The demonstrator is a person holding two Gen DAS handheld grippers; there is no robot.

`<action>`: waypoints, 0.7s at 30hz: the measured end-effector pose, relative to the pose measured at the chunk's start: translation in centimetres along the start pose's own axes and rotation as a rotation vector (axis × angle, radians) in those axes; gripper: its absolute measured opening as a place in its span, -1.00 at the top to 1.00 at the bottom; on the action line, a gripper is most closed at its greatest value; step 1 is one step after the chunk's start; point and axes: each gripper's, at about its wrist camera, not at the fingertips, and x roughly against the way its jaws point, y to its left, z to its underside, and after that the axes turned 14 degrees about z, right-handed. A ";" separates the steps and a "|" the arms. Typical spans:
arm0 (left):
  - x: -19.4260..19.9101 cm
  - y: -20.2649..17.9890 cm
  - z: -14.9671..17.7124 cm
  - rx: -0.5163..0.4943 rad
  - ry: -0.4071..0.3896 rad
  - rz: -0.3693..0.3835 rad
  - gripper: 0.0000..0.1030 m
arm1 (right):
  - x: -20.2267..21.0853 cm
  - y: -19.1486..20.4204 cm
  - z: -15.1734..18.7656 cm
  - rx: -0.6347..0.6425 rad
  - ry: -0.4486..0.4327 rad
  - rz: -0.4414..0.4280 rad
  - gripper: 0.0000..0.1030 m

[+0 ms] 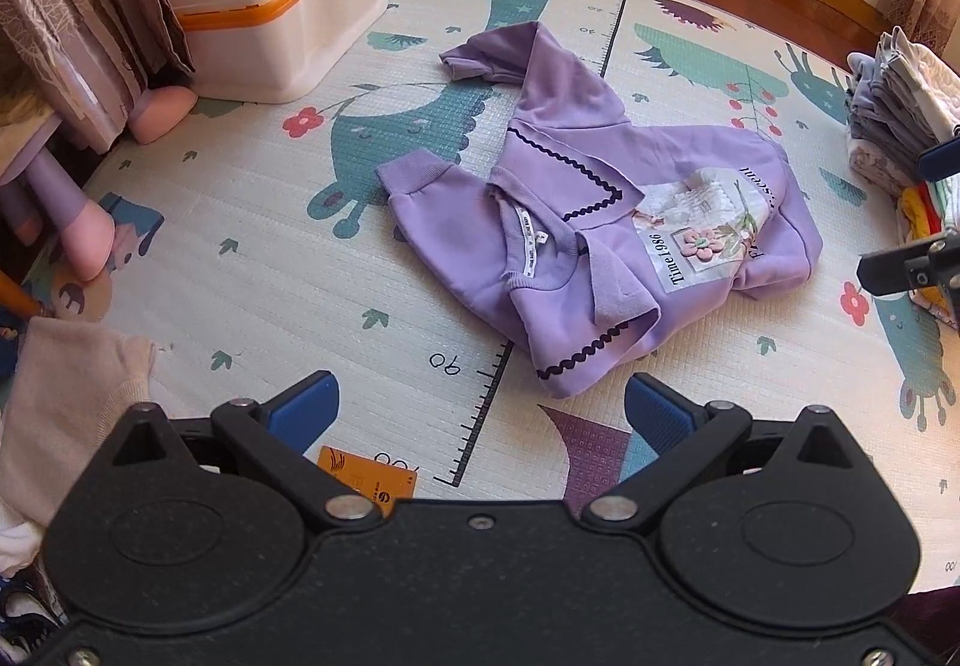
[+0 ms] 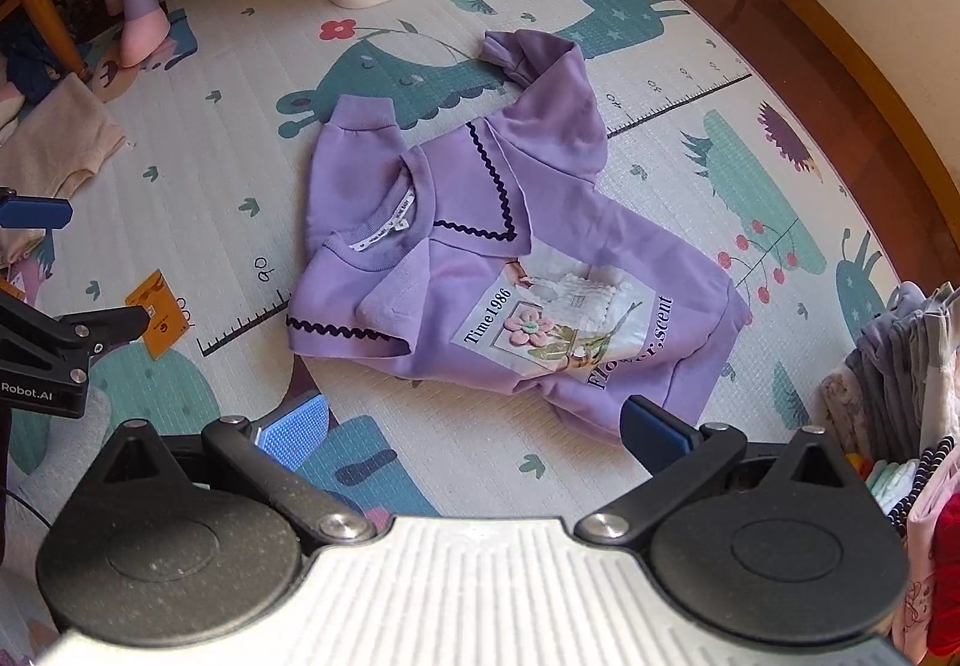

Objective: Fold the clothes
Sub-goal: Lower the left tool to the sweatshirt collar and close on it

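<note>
Nearest the lens in each wrist view sit two blue-padded fingers on black linkages. Left gripper (image 1: pixel 480 408): jaws spread wide, nothing between them, held above the play mat (image 1: pixel 240 222). Right gripper (image 2: pixel 474 426): jaws likewise wide apart and empty, just short of the garment's near hem.

Purple sweatshirt (image 1: pixel 606 222) position: front side up near the middle of the mat, lying across the printed ruler line (image 1: pixel 480 408).

Sweatshirt condition:
- Body lies rumpled, not squared; the hem end points right, toward the stack of folded clothes (image 1: pixel 900 102).
- Wide flat collar (image 2: pixel 480 186) carries dark zigzag trim. One flap lies open on the far side; the other is turned over on the near side.
- Neck opening shows a white label inside.
- Chest print (image 2: pixel 558 324) shows a pink flower, "Time1986" and script lettering.
- One sleeve (image 1: pixel 528 60) runs to the far side, its cuff bent over to the left.
- Second sleeve (image 1: pixel 420 186) is bunched at the left, ribbed cuff outward.

Surroundings: white and orange plastic unit (image 1: pixel 288 6) at the far left; beige garment (image 1: pixel 66 402) at the near left; orange card (image 1: pixel 372 480) on the mat beside the left gripper.
</note>
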 end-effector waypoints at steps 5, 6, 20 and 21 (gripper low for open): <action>-3.6 1.5 0.9 0.125 -0.008 0.044 -0.99 | -2.6 0.1 -0.9 0.033 -0.008 0.019 -0.98; -4.4 1.9 1.0 0.154 -0.007 0.046 -0.99 | -3.0 0.1 -1.1 0.036 -0.010 0.021 -0.98; -9.5 4.8 0.0 0.362 -0.108 0.061 -0.96 | -9.7 2.2 -3.8 0.170 -0.020 -0.051 -0.66; -9.7 5.2 -0.1 0.372 -0.130 0.068 -0.96 | -10.3 2.0 -4.0 0.167 -0.015 -0.052 -0.66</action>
